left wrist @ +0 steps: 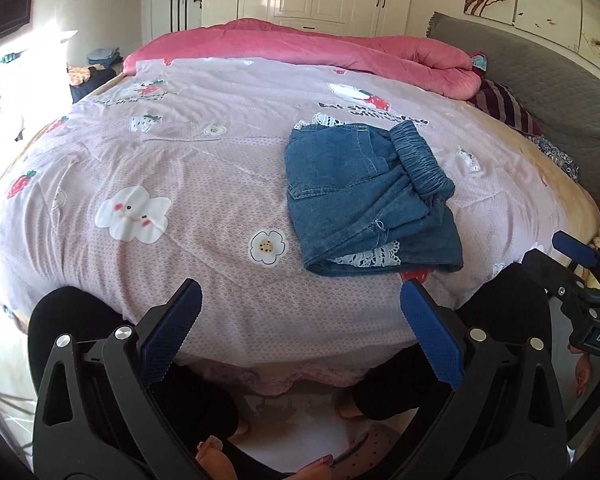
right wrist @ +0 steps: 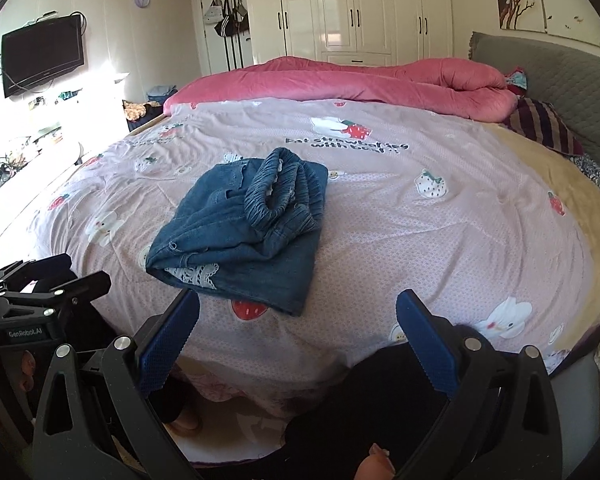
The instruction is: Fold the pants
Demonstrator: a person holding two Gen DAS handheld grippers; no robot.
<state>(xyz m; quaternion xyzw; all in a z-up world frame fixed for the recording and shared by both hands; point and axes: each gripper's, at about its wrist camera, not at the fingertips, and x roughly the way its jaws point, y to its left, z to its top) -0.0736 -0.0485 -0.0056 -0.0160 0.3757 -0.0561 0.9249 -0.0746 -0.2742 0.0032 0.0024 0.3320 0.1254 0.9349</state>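
The pants (left wrist: 364,196) are blue denim cloth, matt and slightly coarse, with a puckered elastic waistband (left wrist: 418,162) and white lace trim (left wrist: 374,256) at the hem; beneath the pants lies a thin, matt, finely dotted pink cotton sheet (left wrist: 204,184); beyond the pants a plush, velvety pink quilt (left wrist: 308,46); the left gripper (left wrist: 300,332) has matt black plastic arms, ridged blue rubbery pads and shiny metal rivets; the wardrobe (right wrist: 356,8) is glossy white.

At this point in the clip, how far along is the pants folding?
Done, apparently: the blue denim pants with white lace hems lie in a compact folded bundle on the pink strawberry-print bedspread, elastic waistband on top. In hand: nothing; the left gripper and right gripper are open and clear of the pants. Left: perhaps tidying the loose waistband.
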